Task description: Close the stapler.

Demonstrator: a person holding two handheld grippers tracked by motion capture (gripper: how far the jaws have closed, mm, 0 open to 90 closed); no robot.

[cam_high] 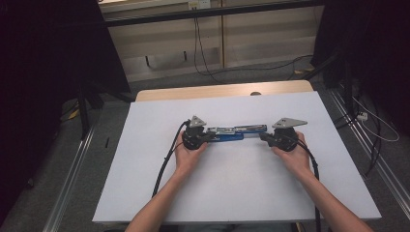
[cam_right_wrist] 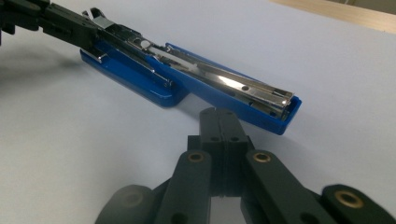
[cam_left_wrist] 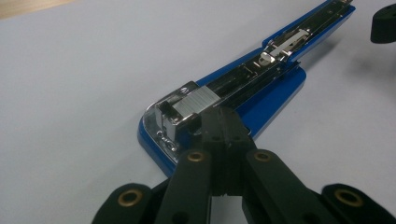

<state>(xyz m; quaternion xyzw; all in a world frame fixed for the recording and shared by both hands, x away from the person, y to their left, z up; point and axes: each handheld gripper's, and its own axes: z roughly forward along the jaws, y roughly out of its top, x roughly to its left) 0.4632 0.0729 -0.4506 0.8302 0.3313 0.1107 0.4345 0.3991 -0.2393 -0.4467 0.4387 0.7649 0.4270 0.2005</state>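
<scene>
Stapler point(cam_high: 234, 132) lies opened flat on counter point(cam_high: 232, 183), long axis running between my two hands. Left hand-held gripper point(cam_left_wrist: 223, 122) closed, tips touching its staple end. Right hand-held gripper point(cam_right_wrist: 223, 122) closed, empty, just short of far end.

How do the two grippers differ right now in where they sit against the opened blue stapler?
The left gripper has its tips against the staple strip at the magazine end of the stapler, over the base; the right gripper sits just off the swung-open cover end, apart from it. In the high view the left gripper is at the stapler's left end, the right gripper at its right. Both are shut, holding nothing.
</scene>
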